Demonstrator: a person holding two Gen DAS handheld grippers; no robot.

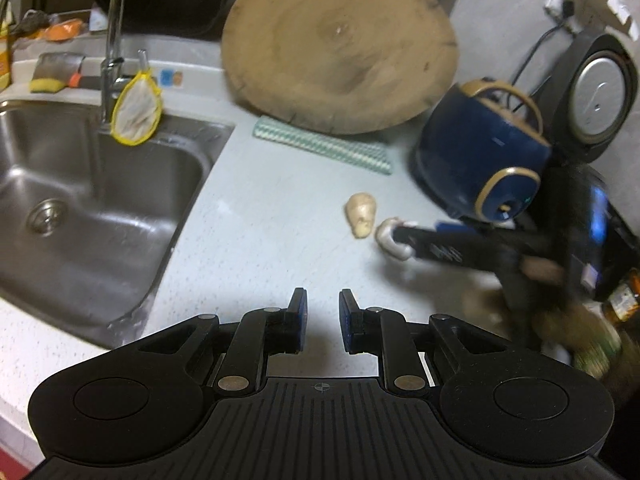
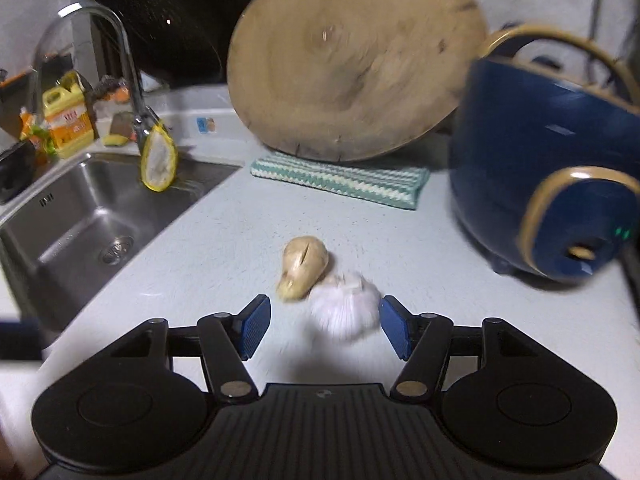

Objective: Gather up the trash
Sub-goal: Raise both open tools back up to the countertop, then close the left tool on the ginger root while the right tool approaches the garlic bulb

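A knobbly beige piece of ginger [image 1: 361, 213] [image 2: 305, 266] lies on the pale counter. Touching its right side is a white garlic bulb [image 1: 385, 236] [image 2: 346, 308], blurred in the right wrist view. My right gripper [image 2: 323, 308] [image 1: 400, 238] stands open around the garlic: the bulb sits close to the right pad, while the left pad is well clear of it. My left gripper [image 1: 323, 304] hovers nearer the counter's front, its jaws a narrow gap apart with nothing between them.
A steel sink [image 1: 80, 184] with a faucet [image 1: 114, 40] and a yellow-rimmed mesh bag [image 1: 136, 112] lies left. A round wooden board [image 1: 340, 44] leans at the back over a striped cloth [image 1: 324, 146]. A blue cooker [image 1: 480, 152] stands right.
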